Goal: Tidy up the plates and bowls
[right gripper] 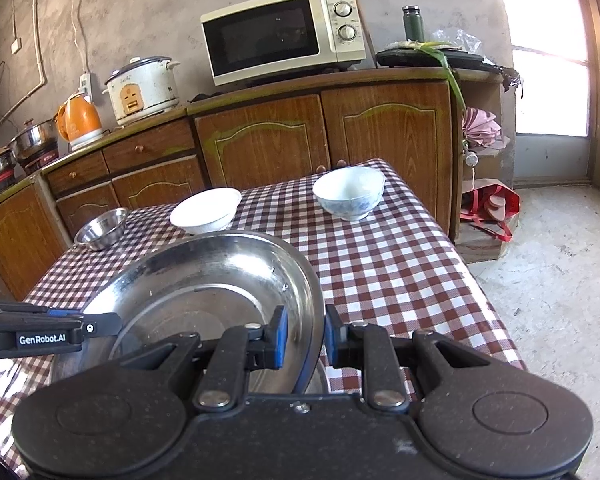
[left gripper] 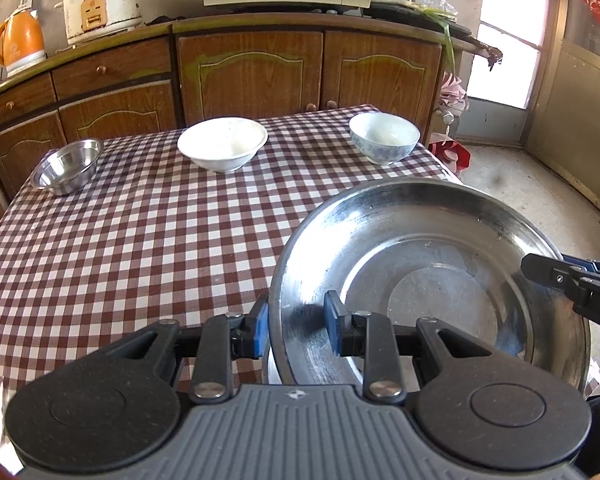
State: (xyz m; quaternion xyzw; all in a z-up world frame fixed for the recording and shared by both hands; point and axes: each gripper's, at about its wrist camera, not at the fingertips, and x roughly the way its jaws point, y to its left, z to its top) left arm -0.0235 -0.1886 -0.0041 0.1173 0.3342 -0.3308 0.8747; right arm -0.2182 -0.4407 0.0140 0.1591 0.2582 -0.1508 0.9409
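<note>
Cream microwave (right gripper: 282,34) on wooden cabinet (right gripper: 324,136), white rice cooker (right gripper: 142,88), orange kettle (right gripper: 80,120), green flask (right gripper: 413,24)

Each camera sits just behind its own tongs, angled down across the table (left gripper: 140,220) toward the cabinets (left gripper: 252,76). The left view looks from the pan's (left gripper: 432,264) left, the right from its right; both share pan, bowls and microwave (right gripper: 280,36).

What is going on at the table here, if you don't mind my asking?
A person is holding a large steel plate by its rim with both handheld grippers: the left gripper is clamped on one side and the right gripper on the opposite side. The plate is over the near edge of the checkered table. Farther back sit a small steel bowl, a white bowl and a blue-patterned bowl, apart from one another and not stacked.
</note>
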